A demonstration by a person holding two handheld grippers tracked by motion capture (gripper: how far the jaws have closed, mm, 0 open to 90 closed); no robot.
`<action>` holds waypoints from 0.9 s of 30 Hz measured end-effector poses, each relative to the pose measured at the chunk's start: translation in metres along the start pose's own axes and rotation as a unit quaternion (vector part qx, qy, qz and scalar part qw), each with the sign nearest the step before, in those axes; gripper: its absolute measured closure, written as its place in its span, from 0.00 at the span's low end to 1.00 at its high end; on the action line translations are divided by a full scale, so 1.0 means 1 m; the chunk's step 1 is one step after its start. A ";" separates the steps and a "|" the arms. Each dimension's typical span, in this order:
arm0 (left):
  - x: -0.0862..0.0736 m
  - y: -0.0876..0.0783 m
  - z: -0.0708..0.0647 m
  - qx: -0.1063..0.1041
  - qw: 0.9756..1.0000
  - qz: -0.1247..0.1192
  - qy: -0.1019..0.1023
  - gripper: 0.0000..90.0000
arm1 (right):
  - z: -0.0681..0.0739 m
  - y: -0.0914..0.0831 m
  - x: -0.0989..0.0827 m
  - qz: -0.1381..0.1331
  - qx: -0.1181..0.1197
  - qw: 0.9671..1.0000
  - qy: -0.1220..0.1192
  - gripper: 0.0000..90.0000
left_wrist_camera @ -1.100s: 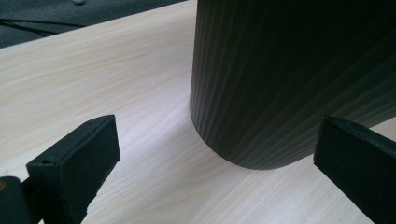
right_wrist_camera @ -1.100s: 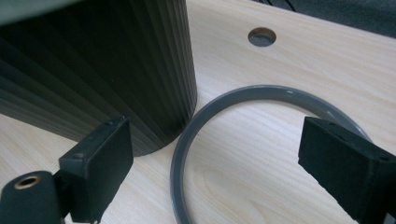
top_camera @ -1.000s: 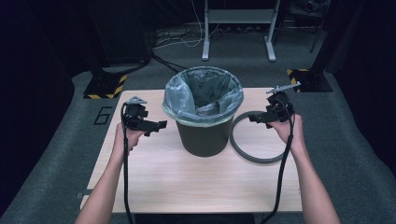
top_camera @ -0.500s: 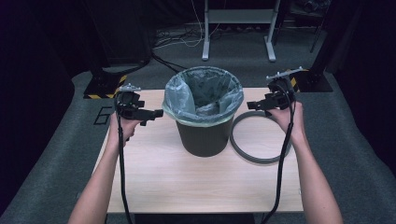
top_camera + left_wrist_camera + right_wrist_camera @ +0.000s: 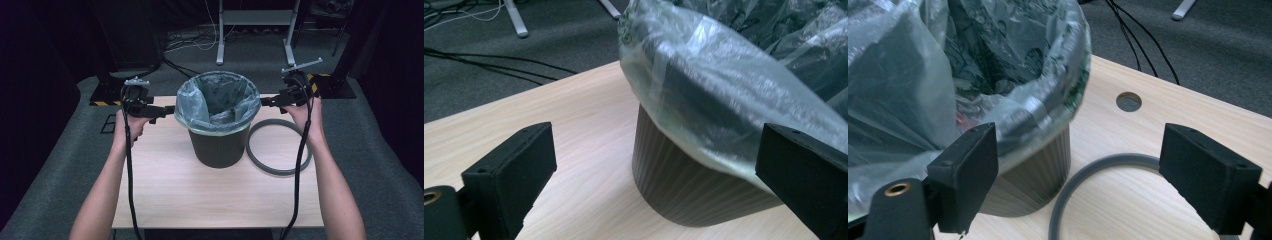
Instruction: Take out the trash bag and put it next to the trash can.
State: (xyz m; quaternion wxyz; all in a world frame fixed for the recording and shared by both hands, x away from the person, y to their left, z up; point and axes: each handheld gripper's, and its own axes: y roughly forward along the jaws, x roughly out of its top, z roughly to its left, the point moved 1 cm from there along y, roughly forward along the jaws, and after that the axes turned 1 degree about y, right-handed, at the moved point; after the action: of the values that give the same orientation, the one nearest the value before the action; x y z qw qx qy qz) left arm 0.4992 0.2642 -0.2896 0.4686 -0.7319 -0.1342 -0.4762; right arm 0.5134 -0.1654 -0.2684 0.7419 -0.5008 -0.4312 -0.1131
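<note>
Nearest the bottom of the high view, the bare wooden table (image 5: 200, 195) runs up to a dark ribbed bin (image 5: 218, 147) at frame centre, its bag (image 5: 217, 102) folded out over the rim. A grey ring (image 5: 278, 146) lies flat just right of the bin, likely the hoop meant to clamp that liner. The left gripper (image 5: 162, 110) hangs at centre-left and the right gripper (image 5: 265, 101) at centre-right, both level with the rim and aimed inward. Each has its jaws wide and empty, the right's just having narrowed slightly, seemingly poised to take the plastic edge.
</note>
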 end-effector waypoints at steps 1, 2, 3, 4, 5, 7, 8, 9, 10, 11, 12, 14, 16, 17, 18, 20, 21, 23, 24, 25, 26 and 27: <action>0.003 0.002 -0.001 0.000 1.000 0.003 0.001 0.05 | 0.002 0.001 0.003 0.000 0.000 1.000 0.001 0.18; 0.005 0.003 -0.002 0.000 1.000 0.005 0.002 0.06 | 0.004 0.003 0.005 0.002 0.001 1.000 0.000 0.19; 0.006 0.004 -0.003 0.000 1.000 0.007 0.002 0.07 | 0.004 0.005 0.007 0.002 0.001 1.000 0.000 0.19; 0.008 0.006 -0.004 0.001 1.000 0.010 0.004 0.09 | 0.005 0.006 0.008 0.004 0.003 1.000 0.001 0.20; 0.011 0.007 -0.005 0.003 1.000 0.007 0.001 0.12 | 0.007 0.008 0.010 0.005 0.004 1.000 0.001 0.21; 0.014 0.008 -0.004 0.010 1.000 0.007 -0.001 0.21 | 0.010 0.013 0.014 0.008 0.001 1.000 0.003 0.27; 0.016 0.009 -0.004 0.016 1.000 0.009 -0.001 0.25 | 0.011 0.015 0.015 0.010 0.001 1.000 0.003 0.29; 0.017 0.010 -0.003 0.020 1.000 0.012 -0.001 0.30 | 0.012 0.018 0.016 0.011 0.002 1.000 0.006 0.33; 0.019 0.011 -0.003 0.024 1.000 0.013 -0.001 0.32 | 0.013 0.020 0.018 0.010 0.002 1.000 0.005 0.36; 0.020 0.012 -0.002 0.024 1.000 0.014 -0.001 0.32 | 0.014 0.022 0.019 0.011 -0.001 1.000 0.006 0.38; 0.021 0.012 -0.002 0.026 1.000 0.016 -0.001 0.34 | 0.014 0.024 0.021 0.013 -0.004 1.000 0.008 0.43; 0.024 0.013 -0.002 0.030 0.999 0.016 0.000 0.34 | 0.015 0.029 0.023 0.019 -0.006 1.000 0.012 0.46; 0.027 0.014 -0.001 0.030 0.999 0.015 -0.003 0.36 | 0.015 0.032 0.024 0.023 -0.010 1.000 0.013 0.50; 0.028 0.014 0.000 0.028 1.000 0.012 -0.007 0.36 | 0.015 0.034 0.024 0.025 -0.014 1.000 0.014 0.52; 0.030 0.015 0.000 0.019 1.000 0.008 -0.013 0.35 | 0.016 0.036 0.025 0.028 -0.016 0.999 0.015 0.53; 0.035 0.017 -0.002 0.011 1.000 0.005 -0.017 0.35 | 0.017 0.038 0.026 0.029 -0.019 0.999 0.016 0.55; 0.037 0.019 -0.004 0.010 1.000 0.008 -0.013 0.35 | 0.017 0.039 0.026 0.028 -0.021 0.999 0.015 0.56; 0.039 0.025 -0.008 0.011 1.000 0.018 -0.011 0.35 | 0.018 0.039 0.026 0.028 -0.023 0.999 0.014 0.59; 0.040 0.029 -0.009 0.010 1.000 0.025 -0.007 0.35 | 0.018 0.040 0.027 0.028 -0.025 0.999 0.015 0.61; 0.040 0.033 -0.011 0.012 0.999 0.030 -0.007 0.36 | 0.019 0.039 0.027 0.028 -0.025 0.999 0.014 0.63; 0.041 0.035 -0.012 0.013 0.999 0.034 -0.006 0.37 | 0.019 0.039 0.027 0.029 -0.027 0.999 0.014 0.64; 0.042 0.040 -0.014 0.018 0.999 0.042 -0.002 0.39 | 0.019 0.039 0.027 0.028 -0.028 0.999 0.013 0.66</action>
State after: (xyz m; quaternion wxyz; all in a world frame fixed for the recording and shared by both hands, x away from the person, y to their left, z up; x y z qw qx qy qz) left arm 0.5381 0.2209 -0.2762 0.5010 -0.7290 -0.1129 -0.4526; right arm 0.5429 -0.1240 -0.2712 0.7359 -0.5319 -0.4041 -0.1109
